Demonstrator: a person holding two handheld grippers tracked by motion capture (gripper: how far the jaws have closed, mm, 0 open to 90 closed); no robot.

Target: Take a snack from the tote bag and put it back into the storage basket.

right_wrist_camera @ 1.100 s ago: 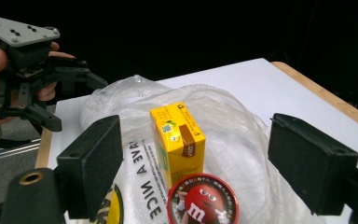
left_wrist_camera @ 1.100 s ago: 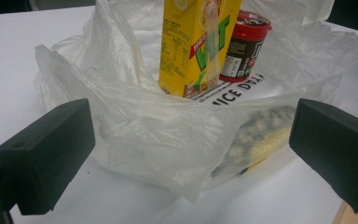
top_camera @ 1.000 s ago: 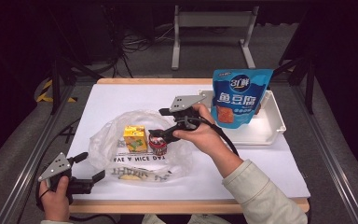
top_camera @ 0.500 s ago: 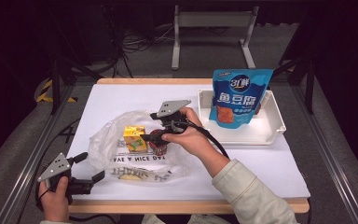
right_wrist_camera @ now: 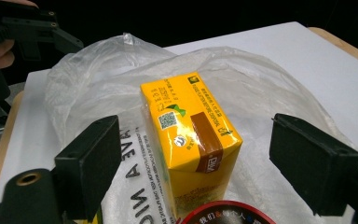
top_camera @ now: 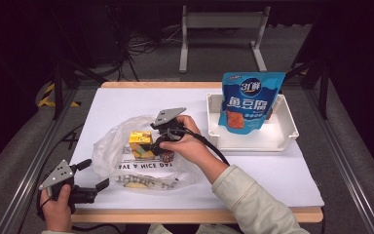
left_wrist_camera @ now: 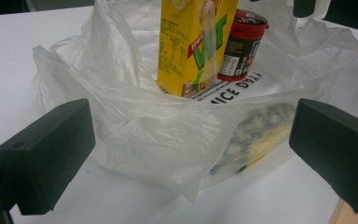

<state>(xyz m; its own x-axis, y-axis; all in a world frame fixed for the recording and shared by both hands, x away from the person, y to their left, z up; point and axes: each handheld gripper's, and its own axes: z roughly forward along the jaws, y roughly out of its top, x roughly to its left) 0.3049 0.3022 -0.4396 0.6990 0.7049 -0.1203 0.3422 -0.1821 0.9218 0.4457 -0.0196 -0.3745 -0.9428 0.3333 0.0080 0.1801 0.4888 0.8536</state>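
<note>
A clear plastic bag [top_camera: 126,165] printed with black letters lies open at the front left of the white table. Inside it stand a yellow drink carton [top_camera: 140,144] and a small red-lidded can [top_camera: 166,156]. My right gripper [top_camera: 157,138] hovers over the bag. In the right gripper view its jaws stand open on either side of the yellow carton [right_wrist_camera: 191,140], with a gap on both sides, and the can's red lid [right_wrist_camera: 223,212] sits just below. My left gripper [top_camera: 93,174] rests at the front left corner, open. Between its jaws lies the bag's edge [left_wrist_camera: 168,140], untouched, and a yellowish packet [left_wrist_camera: 256,133] lies inside the bag.
A white tray [top_camera: 282,141] at the back right holds an upright blue snack pouch [top_camera: 248,100]. The table's wooden front edge [top_camera: 195,214] runs just below the bag. A metal stand [top_camera: 221,19] and cables lie on the floor behind the table.
My right gripper has come left and down from near the tray to the yellow carton in the bag. The left gripper has stayed put.
</note>
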